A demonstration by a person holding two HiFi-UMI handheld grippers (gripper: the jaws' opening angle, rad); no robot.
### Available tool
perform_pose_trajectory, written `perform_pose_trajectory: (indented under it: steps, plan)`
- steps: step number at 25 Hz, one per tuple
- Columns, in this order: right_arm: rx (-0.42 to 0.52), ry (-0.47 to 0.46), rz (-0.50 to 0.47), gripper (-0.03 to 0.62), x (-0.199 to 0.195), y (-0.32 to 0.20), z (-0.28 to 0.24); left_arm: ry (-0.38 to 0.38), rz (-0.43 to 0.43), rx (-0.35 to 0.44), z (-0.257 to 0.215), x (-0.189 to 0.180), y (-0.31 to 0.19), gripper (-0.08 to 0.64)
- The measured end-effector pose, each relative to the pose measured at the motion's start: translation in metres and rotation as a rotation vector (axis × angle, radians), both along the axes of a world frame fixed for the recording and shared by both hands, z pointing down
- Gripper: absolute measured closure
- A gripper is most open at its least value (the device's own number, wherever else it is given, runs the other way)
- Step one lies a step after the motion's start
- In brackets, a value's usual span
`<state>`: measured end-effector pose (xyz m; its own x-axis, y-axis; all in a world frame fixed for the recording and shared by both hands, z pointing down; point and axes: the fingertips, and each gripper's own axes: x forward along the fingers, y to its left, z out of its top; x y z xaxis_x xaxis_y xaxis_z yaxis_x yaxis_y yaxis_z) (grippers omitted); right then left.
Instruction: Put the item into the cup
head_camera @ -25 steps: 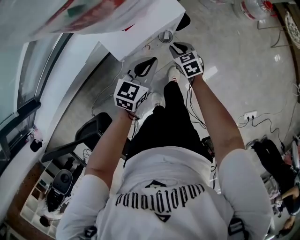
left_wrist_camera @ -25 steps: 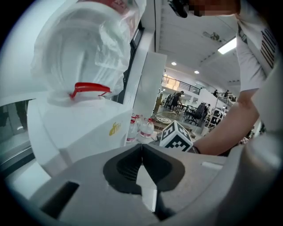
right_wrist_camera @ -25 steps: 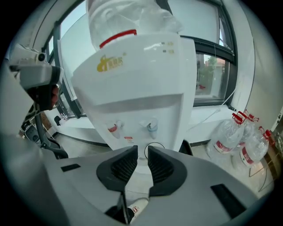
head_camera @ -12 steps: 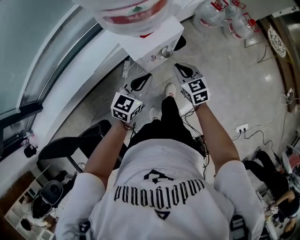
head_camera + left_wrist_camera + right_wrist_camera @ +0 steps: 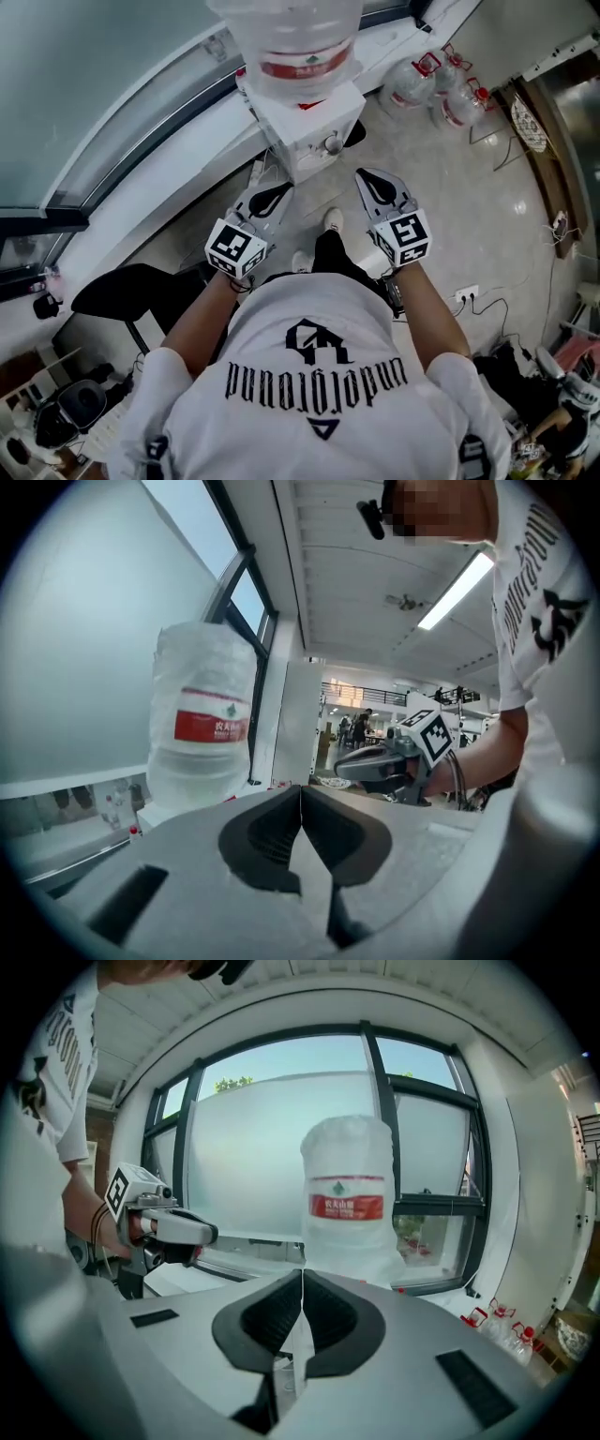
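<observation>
I see no cup or loose item for certain. A small round grey part (image 5: 330, 143) sits on the front of a white water dispenser (image 5: 309, 122), and I cannot tell what it is. A large clear water bottle (image 5: 295, 37) (image 5: 202, 724) (image 5: 349, 1199) stands on top of the dispenser. My left gripper (image 5: 272, 197) (image 5: 300, 794) is held just short of the dispenser, shut and empty. Beside it at the same height, my right gripper (image 5: 375, 183) (image 5: 303, 1279) is also shut with nothing in it. Each gripper shows in the other's view, the right gripper (image 5: 375, 761) and the left gripper (image 5: 178, 1229).
Several spare water bottles (image 5: 431, 80) (image 5: 502, 1321) stand on the floor to the dispenser's right. A black chair (image 5: 122, 291) is at my left. A white window ledge (image 5: 169, 159) runs behind the dispenser. A power strip (image 5: 466, 295) with cables lies on the floor at my right.
The dispenser and its bottle have come further into view and nearer, as the person moved toward them. Both grippers stayed shut and side by side.
</observation>
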<state>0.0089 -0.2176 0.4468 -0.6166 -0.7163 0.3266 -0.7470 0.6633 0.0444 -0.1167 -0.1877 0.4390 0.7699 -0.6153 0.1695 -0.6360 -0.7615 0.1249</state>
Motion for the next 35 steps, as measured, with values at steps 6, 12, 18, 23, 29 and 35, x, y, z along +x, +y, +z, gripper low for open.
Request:
perform_pose_trajectory:
  steps: [6,12,18,23,29,35]
  plan:
    - [0.095,-0.036,-0.025,0.575,-0.018,0.054,-0.064,0.028,0.010,0.117,-0.067,-0.010,0.043,0.545]
    - [0.180,-0.054,-0.034,0.575,-0.020,0.086,-0.116,0.044,0.011,0.158,-0.095,-0.020,0.070,0.545]
    - [0.199,-0.056,-0.051,0.575,-0.012,0.102,-0.151,0.064,0.021,0.165,-0.112,-0.023,0.083,0.545]
    - [0.219,-0.058,-0.077,0.575,-0.008,0.113,-0.163,0.087,0.018,0.184,-0.127,-0.017,0.093,0.545]
    - [0.237,-0.070,-0.114,0.575,0.017,0.125,-0.169,0.159,-0.007,0.138,-0.139,0.011,0.101,0.545]
    - [0.186,-0.092,-0.121,0.575,0.075,0.154,-0.154,0.140,-0.010,0.147,-0.141,0.081,0.118,0.545]
